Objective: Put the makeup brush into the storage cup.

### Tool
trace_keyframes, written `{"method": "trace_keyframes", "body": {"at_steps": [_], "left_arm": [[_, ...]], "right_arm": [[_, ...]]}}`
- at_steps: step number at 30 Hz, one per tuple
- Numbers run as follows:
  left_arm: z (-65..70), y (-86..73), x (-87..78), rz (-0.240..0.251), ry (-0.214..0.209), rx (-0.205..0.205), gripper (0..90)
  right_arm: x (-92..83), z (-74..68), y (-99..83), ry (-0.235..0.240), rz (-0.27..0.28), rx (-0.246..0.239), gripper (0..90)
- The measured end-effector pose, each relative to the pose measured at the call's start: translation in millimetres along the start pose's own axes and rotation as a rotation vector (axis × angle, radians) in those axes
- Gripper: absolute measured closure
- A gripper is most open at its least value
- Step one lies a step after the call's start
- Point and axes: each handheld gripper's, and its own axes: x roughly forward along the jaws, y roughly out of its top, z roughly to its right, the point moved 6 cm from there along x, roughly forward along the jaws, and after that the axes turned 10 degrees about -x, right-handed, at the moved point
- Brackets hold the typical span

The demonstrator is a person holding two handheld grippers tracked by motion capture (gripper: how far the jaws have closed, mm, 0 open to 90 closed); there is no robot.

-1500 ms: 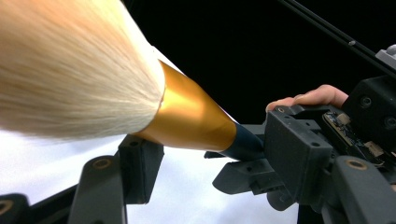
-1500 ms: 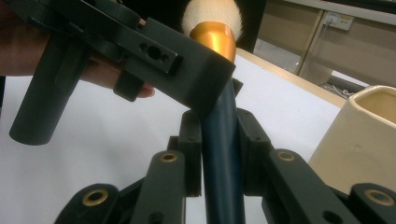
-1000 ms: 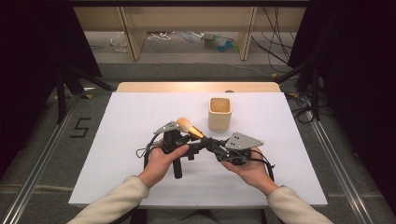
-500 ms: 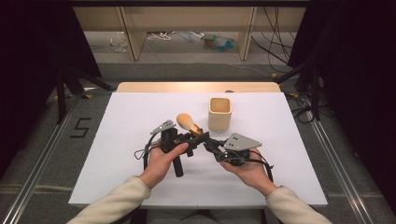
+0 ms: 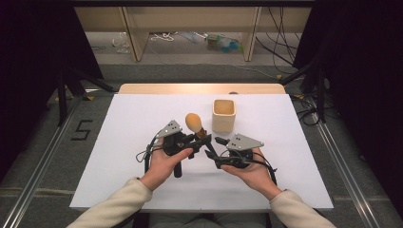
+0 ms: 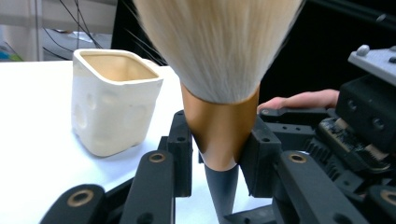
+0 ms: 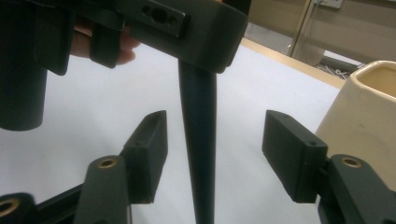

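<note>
From above I see my left claw point(image 5: 197, 139) clenched on the makeup brush point(image 5: 194, 122), which stands in the air over the middle of the white desk point(image 5: 119, 142), its tan bristle head up and tilted slightly toward the far side. In the left gripper view the pads point(image 6: 182, 149) press on either side of the copper-coloured ferrule point(image 6: 219, 128) just under the bristles point(image 6: 217, 42), with the black handle tapering down between the jaws toward the camera. Those jaws have just been closing, and now the brush is pinched between them. My right claw point(image 5: 212, 148) sits just beside the left one, slightly nearer to me and to its right, pointing in toward the brush handle. In the right gripper view the dark handle point(image 7: 198, 154) runs upright through the gap between the two pads point(image 7: 149, 149), and I can see white desk on both sides of it, so this claw is released; its jaws have just been opening, with the handle between them but untouched. The body of the left gripper hangs across the top of that view. The cream square cup point(image 5: 223, 115) stands upright on the desk just beyond and to the right of the brush, open mouth up, near it but apart. Both of my hands point(image 5: 164, 164) hover low over the near half of the desk.
</note>
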Motion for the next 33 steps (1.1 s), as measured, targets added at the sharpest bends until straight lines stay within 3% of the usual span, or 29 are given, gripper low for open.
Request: {"method": "trace_keyframes", "body": {"at_steps": [11, 12, 20, 23, 28, 33], "left_arm": [[-3.6, 8.9, -7.6, -0.004, 0.066, 0.119, 68.4], [-3.3, 8.9, -7.8, -0.001, 0.077, 0.106, 68.4], [-7.0, 13.5, -10.7, -0.014, 0.131, 0.173, 68.5], [-7.8, 13.4, -10.5, -0.020, 0.145, 0.179, 68.5], [-9.4, 14.2, -10.3, -0.021, 0.165, 0.189, 68.5], [-10.5, 16.3, -9.8, -0.021, 0.177, 0.200, 68.5]], "right_arm": [[-3.1, 2.1, -1.6, 0.001, -0.009, 0.018, 34.1], [-3.0, 2.9, -1.5, -0.007, 0.000, 0.021, 33.8], [-13.7, 8.9, -4.8, -0.011, -0.003, 0.057, 33.2], [-16.9, 11.4, -4.9, -0.021, 0.015, 0.068, 33.1], [-25.6, 14.2, -8.1, -0.033, -0.009, 0.075, 32.8], [-32.3, 20.5, -8.9, -0.058, 0.022, 0.090, 32.7]]}}
